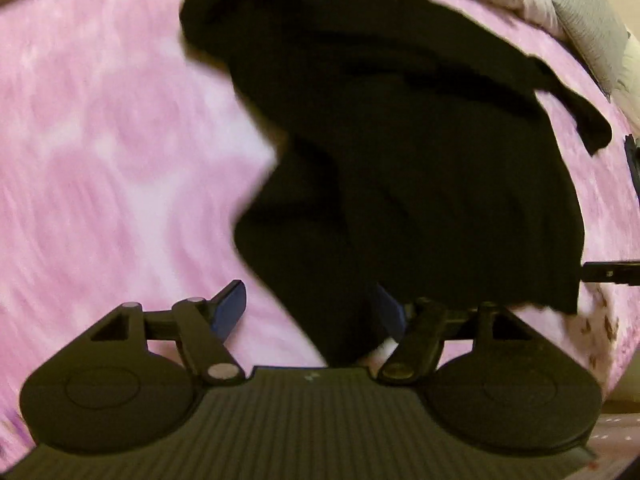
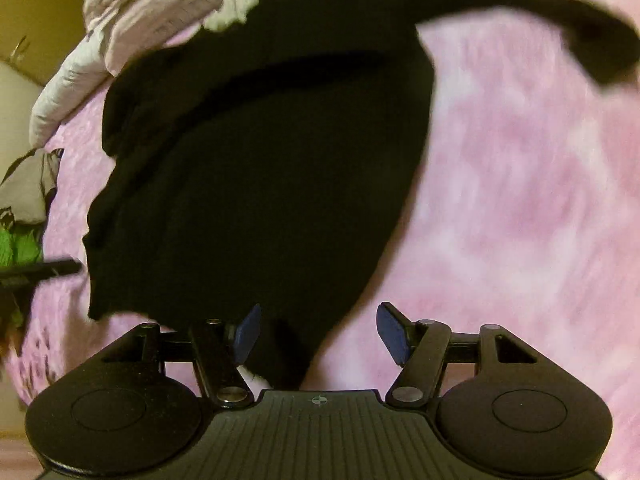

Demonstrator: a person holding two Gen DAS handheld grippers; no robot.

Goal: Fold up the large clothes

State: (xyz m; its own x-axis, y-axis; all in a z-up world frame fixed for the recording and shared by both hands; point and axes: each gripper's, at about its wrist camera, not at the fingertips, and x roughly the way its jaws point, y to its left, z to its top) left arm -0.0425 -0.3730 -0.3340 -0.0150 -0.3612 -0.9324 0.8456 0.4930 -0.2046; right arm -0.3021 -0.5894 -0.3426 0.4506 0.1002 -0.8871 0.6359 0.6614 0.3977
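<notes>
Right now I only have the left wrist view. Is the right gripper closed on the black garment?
Observer: No. The right gripper is open. A lower corner of the black garment lies between its fingers, nearer the left one, but they are not clamped on it.
Operator: Anything on that side I can't see?
Observer: Yes. In the right wrist view, a small heap of grey and green clothes sits at the left edge, beside the pink blanket.
</notes>
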